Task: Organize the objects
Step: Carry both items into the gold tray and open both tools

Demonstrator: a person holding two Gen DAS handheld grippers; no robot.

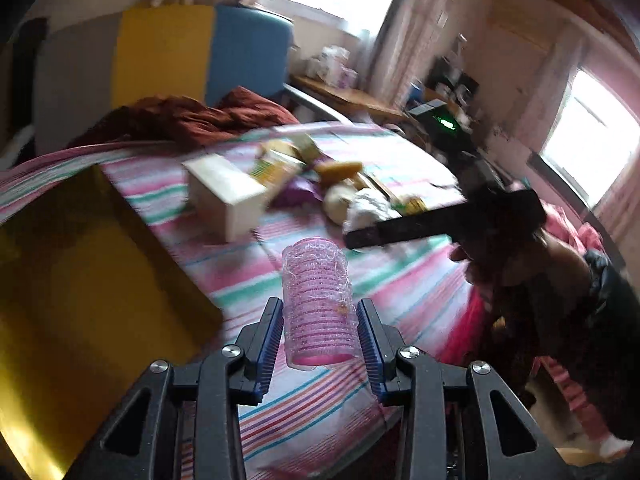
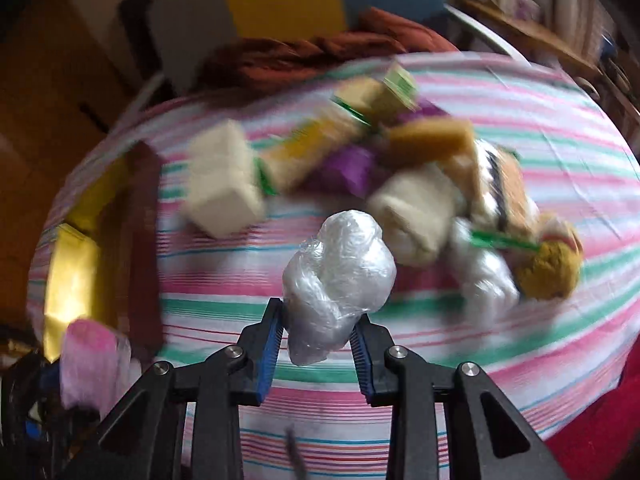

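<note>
My left gripper is shut on a pink hair roller, held upright above the striped bedsheet. In the right wrist view my right gripper is shut on a crumpled clear plastic bundle, lifted over the sheet. The pink roller and the left gripper show blurred at that view's lower left. A pile of objects lies beyond: a cream box, yellow and green cartons, purple wrapping, sponges and more plastic. The right gripper's dark body crosses the left wrist view.
A yellow open box sits on the bed at left, also the yellow box in the right wrist view. A rust-red blanket lies at the bed's far end. A person's pink clothing is at right. Desks and windows stand behind.
</note>
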